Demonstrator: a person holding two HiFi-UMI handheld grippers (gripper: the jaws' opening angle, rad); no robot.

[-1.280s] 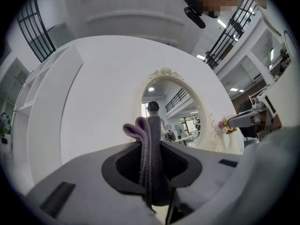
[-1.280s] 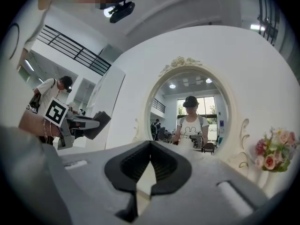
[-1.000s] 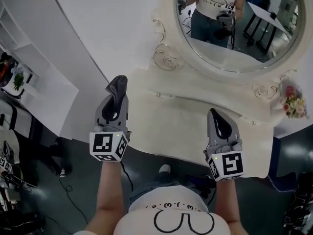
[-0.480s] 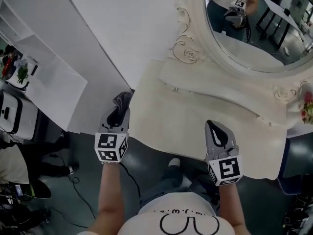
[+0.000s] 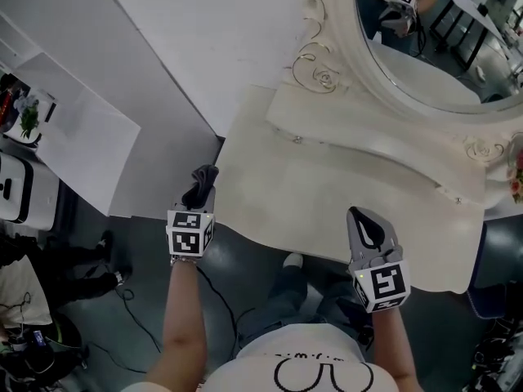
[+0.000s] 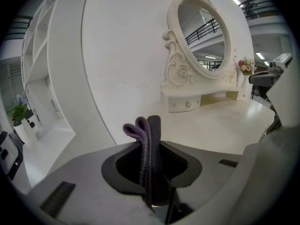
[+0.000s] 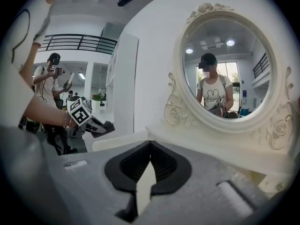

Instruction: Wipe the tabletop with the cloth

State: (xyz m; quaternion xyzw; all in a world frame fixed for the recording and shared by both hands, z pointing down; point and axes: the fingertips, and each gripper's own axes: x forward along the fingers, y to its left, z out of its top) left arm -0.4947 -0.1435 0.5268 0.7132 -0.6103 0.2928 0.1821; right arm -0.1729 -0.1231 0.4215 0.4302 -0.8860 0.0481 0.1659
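Left gripper (image 5: 201, 191) pinches the folded cloth (image 6: 149, 142); right gripper (image 5: 367, 222) jaws pressed together, empty. Cloth looks soft and light, so gripping the fold should hold.

No word, brand or number can be read. Black-and-white square code markers stand on the cubes of the left gripper (image 5: 203, 176) and right gripper (image 5: 362, 214); the dark print on the person's white shirt (image 5: 245, 370) is illegible
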